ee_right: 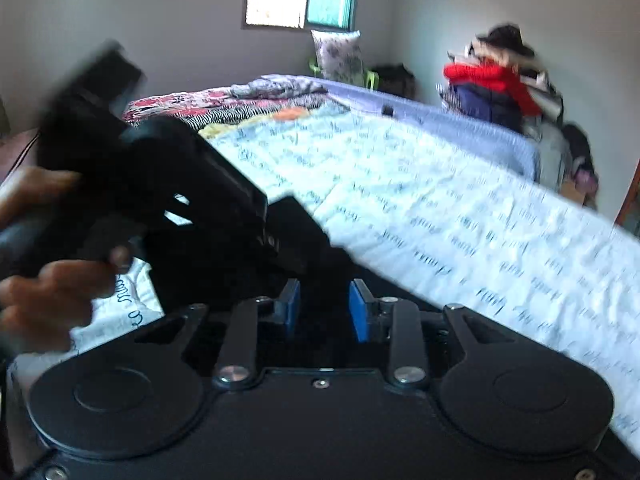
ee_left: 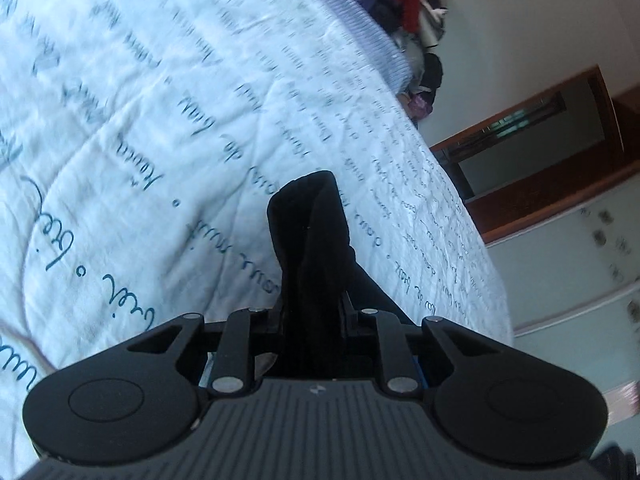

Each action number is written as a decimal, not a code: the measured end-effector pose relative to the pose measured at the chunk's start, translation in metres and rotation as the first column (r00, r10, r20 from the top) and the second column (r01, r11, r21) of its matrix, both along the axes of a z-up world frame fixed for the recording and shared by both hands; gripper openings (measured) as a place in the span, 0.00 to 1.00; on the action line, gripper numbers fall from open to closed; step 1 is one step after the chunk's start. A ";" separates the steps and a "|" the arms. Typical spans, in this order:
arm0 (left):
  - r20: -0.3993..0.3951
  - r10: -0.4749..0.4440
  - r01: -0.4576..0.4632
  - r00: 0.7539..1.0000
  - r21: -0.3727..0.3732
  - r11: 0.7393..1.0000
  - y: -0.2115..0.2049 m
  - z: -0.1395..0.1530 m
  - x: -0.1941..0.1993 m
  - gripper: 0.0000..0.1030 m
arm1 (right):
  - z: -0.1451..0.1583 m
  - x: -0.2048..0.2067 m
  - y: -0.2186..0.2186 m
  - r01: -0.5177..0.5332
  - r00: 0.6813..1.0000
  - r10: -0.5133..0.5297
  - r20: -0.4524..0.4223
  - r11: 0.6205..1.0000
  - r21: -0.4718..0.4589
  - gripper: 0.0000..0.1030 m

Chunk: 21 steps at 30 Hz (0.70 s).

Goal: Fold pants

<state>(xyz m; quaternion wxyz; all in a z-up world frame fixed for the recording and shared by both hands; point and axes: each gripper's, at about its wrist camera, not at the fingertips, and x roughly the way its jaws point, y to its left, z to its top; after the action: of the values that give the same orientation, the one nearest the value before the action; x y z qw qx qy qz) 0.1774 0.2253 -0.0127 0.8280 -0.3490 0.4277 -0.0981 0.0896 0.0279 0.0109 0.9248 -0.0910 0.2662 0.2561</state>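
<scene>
The black pants (ee_left: 308,236) rise as a bunched fold straight out of my left gripper (ee_left: 312,308), which is shut on them; the cloth hides its pads. They hang over a white quilt with blue script (ee_left: 160,120). In the right wrist view a hand (ee_right: 48,292) holds the left gripper's black body (ee_right: 180,200), blurred, just left of and ahead of my right gripper (ee_right: 324,310). Its blue pads (ee_right: 291,308) stand apart with their inner faces showing. Dark cloth (ee_right: 324,280) lies between and beyond them, not pressed by the pads.
The quilt (ee_right: 440,200) covers a bed; its edge runs diagonally, with floor and a wooden door frame (ee_left: 560,148) beyond. A heap of clothes with a red garment (ee_right: 492,80) sits by the far wall. Patterned blankets (ee_right: 240,100) and a pillow (ee_right: 340,54) lie at the bed's head.
</scene>
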 end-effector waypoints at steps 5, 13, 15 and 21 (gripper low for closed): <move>0.058 -0.004 -0.001 0.998 0.089 0.996 -0.021 0.024 -0.020 0.19 | -0.004 0.008 0.001 0.013 0.999 -0.010 -0.032 0.995 0.097 0.29; 0.116 -0.030 0.015 0.993 0.125 0.992 -0.065 0.058 -0.047 0.19 | 0.003 -0.012 -0.035 0.036 0.999 -0.028 -0.036 0.971 0.237 0.22; 0.132 -0.047 0.028 0.990 0.146 0.989 -0.081 0.067 -0.054 0.19 | 0.007 -0.020 -0.045 0.046 0.999 -0.041 -0.025 0.968 0.247 0.22; 0.169 -0.114 0.083 0.979 0.183 0.980 -0.132 0.088 -0.071 0.20 | 0.020 -0.036 -0.093 0.095 0.995 -0.087 -0.037 0.935 0.340 0.22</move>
<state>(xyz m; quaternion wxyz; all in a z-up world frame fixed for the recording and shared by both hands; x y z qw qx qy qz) 0.1063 0.0937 0.0758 0.8846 -0.2429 0.3755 -0.1321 0.0534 -0.0646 0.0312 0.9344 0.0861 0.2317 0.2563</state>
